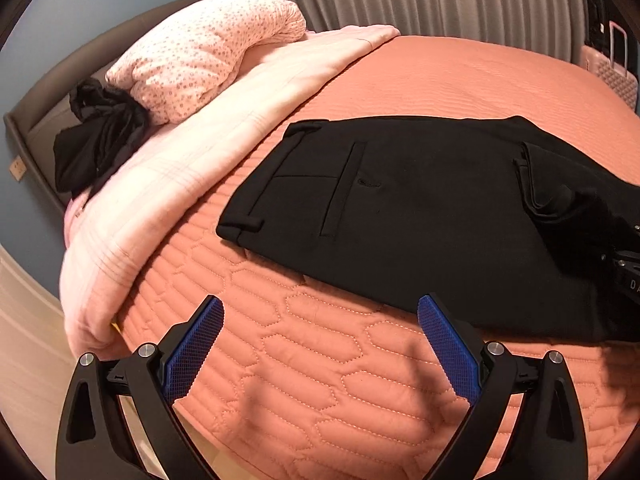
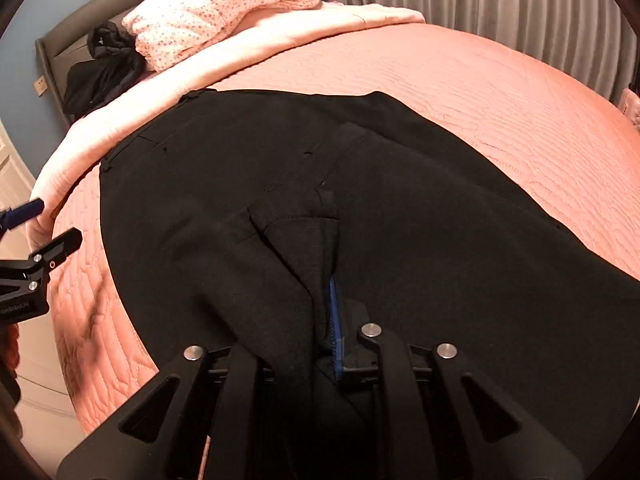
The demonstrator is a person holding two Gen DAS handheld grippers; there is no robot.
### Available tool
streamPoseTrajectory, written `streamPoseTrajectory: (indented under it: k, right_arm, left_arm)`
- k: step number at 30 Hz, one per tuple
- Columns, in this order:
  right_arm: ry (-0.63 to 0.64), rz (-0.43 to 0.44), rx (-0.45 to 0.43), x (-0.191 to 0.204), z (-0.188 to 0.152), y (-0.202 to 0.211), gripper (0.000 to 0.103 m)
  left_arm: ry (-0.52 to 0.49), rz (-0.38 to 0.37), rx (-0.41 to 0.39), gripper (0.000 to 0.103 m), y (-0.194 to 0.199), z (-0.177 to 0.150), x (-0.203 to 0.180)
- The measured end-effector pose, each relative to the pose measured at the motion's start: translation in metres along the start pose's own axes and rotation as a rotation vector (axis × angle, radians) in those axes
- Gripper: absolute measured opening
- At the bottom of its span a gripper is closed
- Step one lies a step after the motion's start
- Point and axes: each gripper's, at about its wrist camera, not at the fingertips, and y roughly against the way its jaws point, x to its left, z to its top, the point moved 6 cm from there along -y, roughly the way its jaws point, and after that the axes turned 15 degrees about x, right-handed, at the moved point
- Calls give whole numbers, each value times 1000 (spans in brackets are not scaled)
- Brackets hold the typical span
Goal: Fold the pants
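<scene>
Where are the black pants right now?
The black pants lie flat on the orange quilted bedspread, just right of the folded pink blanket. The right gripper is pinching their near end.

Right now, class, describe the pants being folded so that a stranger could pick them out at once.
Start at the salmon quilted bedspread. In its middle lie the black pants, spread flat, a pocket slit showing. Unlike the crumpled black garment by the headboard, the right hand-held gripper pinches them.

Right hand-held gripper [image 2: 326, 280] clamped on black pants [image 2: 400, 208], pink quilted bed [image 2: 500, 92]
</scene>
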Motion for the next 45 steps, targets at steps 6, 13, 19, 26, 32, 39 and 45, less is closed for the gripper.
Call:
streamPoseTrajectory:
  k: [6,13,19,26,32,39,45]
  right_arm:
    - [120,9,-21,18,-25,36,81]
    - [-6,78,-97,-59,-59,125,82]
    - [-45,-126,19,-204,-37,111,67]
    - [73,-211,201,-241,-38,56,40]
    - [-61,-262,137,-259,-49,71,60]
    - [-264,-84,-135,-218,-47,151,65]
    - [-270,24,-146,-164,-56,162,66]
  left_arm:
    - [19,-24,1,97,-3,-2,5]
    - [1,-14,0,97,-2,0,3]
    - [-18,-26,-20,97,14,6,-20]
    - [2,-20,45,97,5,10,-40]
    - [157,-12,103,97,-24,24,7]
    - [500,-259,200,97,-89,37,83]
    - [760,-324,121,98,-103,48,104]
